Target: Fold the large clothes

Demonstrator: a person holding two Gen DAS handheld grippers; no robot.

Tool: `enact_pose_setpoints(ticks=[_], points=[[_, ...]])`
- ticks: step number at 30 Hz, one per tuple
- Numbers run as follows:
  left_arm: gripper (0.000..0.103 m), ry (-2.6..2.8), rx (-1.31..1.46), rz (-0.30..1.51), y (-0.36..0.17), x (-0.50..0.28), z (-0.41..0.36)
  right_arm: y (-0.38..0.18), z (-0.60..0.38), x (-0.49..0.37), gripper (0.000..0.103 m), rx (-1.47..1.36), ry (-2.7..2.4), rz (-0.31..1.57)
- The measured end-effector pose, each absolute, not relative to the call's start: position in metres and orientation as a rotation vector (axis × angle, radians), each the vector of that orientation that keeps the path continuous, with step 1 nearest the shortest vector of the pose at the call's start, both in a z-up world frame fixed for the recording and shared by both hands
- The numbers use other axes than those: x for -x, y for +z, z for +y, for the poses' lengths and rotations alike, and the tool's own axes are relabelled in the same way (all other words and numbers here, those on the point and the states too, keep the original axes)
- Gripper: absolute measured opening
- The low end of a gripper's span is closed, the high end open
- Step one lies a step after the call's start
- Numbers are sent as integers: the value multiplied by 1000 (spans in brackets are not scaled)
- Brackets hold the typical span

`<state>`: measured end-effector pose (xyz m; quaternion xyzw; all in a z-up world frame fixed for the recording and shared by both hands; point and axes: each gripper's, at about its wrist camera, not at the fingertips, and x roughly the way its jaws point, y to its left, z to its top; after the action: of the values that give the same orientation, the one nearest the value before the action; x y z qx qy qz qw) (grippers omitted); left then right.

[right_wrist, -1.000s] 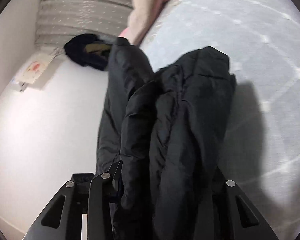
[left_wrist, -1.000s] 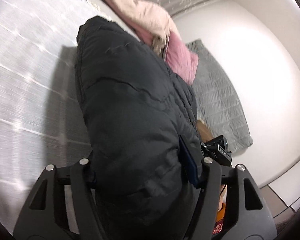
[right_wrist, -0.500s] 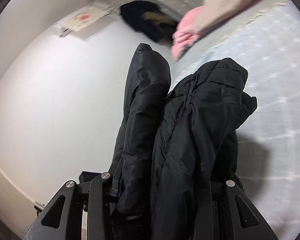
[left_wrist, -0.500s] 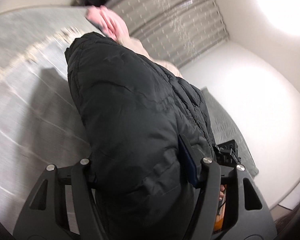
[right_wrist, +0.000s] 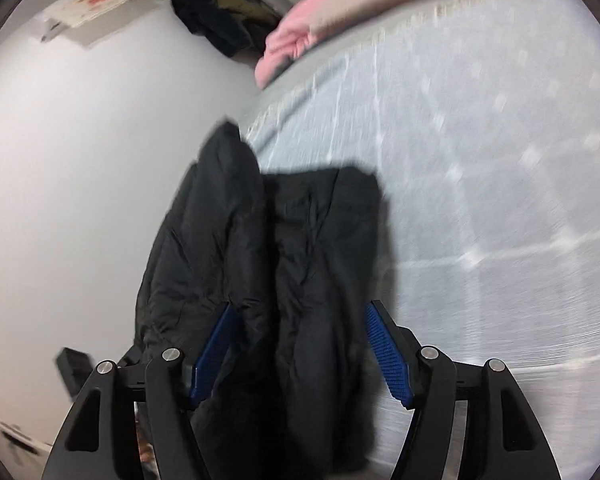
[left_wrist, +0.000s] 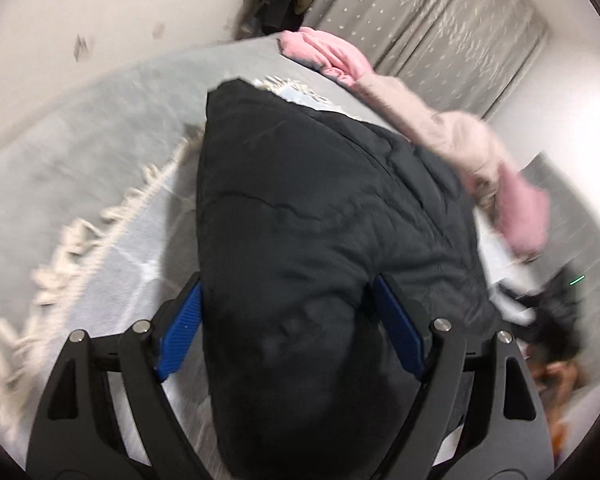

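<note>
A large black padded jacket (left_wrist: pixel 324 232) hangs bunched over the grey bed cover (left_wrist: pixel 100 168). My left gripper (left_wrist: pixel 288 304) has its blue pads (left_wrist: pixel 180 324) spread wide, and the jacket's thick fold fills the gap between them. In the right wrist view the same jacket (right_wrist: pixel 300 264) hangs in two folded lobes. My right gripper (right_wrist: pixel 300 332) also has its blue pads (right_wrist: pixel 384 344) apart around the cloth. Both views are blurred by motion.
A pink and cream garment pile (left_wrist: pixel 400 92) lies on the bed behind the jacket, also in the right wrist view (right_wrist: pixel 300 40). A fringed blanket edge (left_wrist: pixel 100 220) runs across the bed. Dark clothes (right_wrist: pixel 220 8) hang on the white wall. Grey curtains (left_wrist: pixel 440 20) hang at the back.
Both grippers have opened, their blue pads now spread around the jacket. Both cameras have swung, and the jacket sits lower over the bed.
</note>
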<state>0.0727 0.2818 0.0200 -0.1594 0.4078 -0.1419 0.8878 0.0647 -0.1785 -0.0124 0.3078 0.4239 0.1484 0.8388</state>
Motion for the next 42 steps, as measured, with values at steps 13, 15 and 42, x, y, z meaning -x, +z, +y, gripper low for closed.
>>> enact_pose_setpoints(ticks=[13, 15, 42], points=[[101, -2, 123, 905, 49, 41, 250, 67, -156, 82, 83, -271, 116, 784], [102, 48, 133, 895, 48, 60, 245, 61, -154, 101, 89, -250, 103, 782], [102, 21, 27, 949, 31, 106, 170, 25, -133, 140, 94, -51, 119, 817]])
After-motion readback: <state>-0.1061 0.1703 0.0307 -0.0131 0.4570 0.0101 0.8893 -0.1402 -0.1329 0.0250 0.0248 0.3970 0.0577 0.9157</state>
